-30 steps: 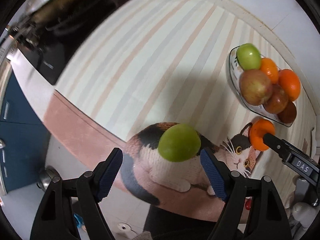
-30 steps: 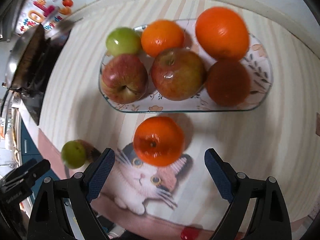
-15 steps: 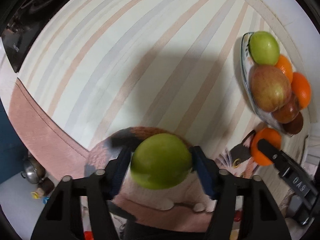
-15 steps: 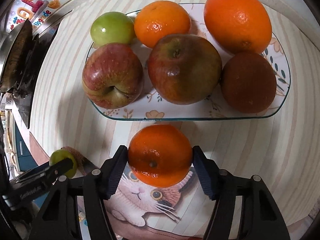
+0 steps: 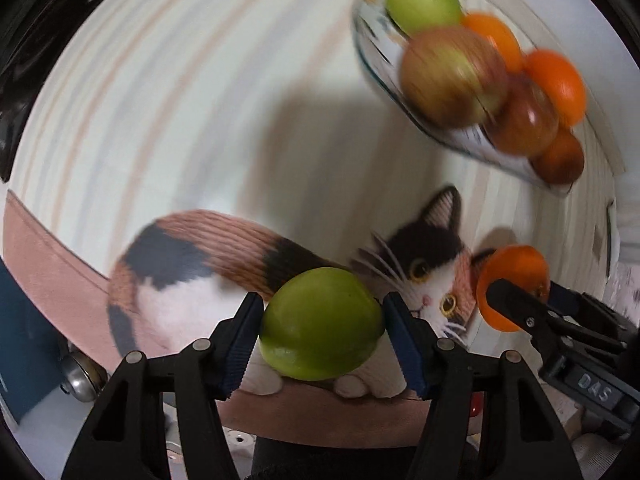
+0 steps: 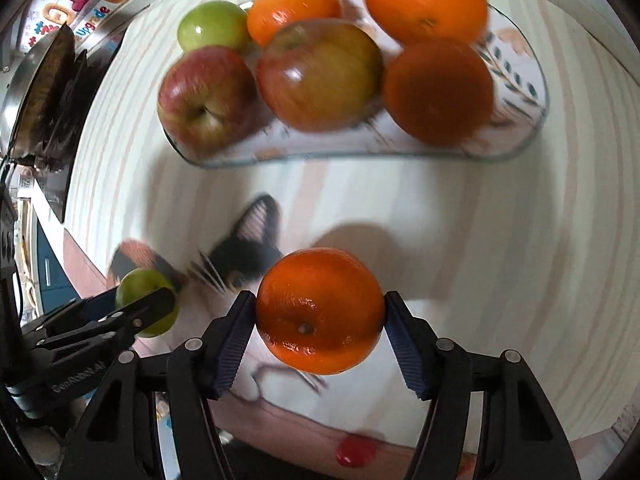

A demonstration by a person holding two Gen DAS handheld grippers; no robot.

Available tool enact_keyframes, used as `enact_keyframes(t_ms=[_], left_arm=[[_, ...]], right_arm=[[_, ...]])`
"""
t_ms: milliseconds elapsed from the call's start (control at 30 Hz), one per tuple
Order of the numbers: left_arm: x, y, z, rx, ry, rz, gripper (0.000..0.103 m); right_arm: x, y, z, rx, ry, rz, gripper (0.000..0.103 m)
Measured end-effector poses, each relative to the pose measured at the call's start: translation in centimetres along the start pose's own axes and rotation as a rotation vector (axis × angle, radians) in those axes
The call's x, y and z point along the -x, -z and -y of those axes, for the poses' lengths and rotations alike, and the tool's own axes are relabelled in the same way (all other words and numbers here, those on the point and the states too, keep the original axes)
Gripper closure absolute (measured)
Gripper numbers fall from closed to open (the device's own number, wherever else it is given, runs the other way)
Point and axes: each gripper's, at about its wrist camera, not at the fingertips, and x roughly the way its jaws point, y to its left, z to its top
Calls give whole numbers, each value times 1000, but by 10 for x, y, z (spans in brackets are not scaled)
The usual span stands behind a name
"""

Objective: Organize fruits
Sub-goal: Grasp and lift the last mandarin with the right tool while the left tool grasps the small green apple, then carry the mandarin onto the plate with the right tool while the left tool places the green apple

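My left gripper [image 5: 322,334] is shut on a green apple [image 5: 320,322], both blue pads pressing its sides, above the cat picture on the mat. My right gripper [image 6: 318,326] is shut on an orange [image 6: 318,310] in the same way. Each view shows the other gripper too: the right gripper [image 5: 520,304] with its orange [image 5: 514,280] at the right, the left gripper [image 6: 154,300] with the green apple [image 6: 144,300] at the lower left. A glass dish [image 6: 520,84] beyond them holds several fruits: a green apple [image 6: 212,26], two red apples and oranges.
The striped mat [image 5: 180,100] with the cat print [image 5: 192,264] covers the counter. A dark pan [image 6: 36,92] sits on the stove at the left. The counter's front edge runs below the grippers, with a small red object [image 6: 356,452] beyond it.
Both grippers went from open around their fruit to shut on it. The left gripper moved along the mat toward the cat's head; the dish looks nearer in both views.
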Motion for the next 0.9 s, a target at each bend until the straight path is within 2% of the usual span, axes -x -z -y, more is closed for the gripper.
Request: enact_keyframes(t_ms=[200, 467, 567, 733, 900], left_arm=[[-7, -7, 12, -19, -25, -3, 43], [-9, -16, 6, -16, -13, -3, 45], [-4, -15, 20, -32, -11, 8, 45], [26, -21, 40, -56, 41, 50, 45], [74, -42, 67, -104, 100, 129, 45]], right_arm=[[-5, 6, 19, -48, -21, 1, 35], [-3, 10, 18, -28, -6, 16, 36], [-1, 10, 13, -36, -12, 32, 36], [27, 7, 27, -80, -66, 84, 36], [75, -7, 57, -155, -116, 182, 36]])
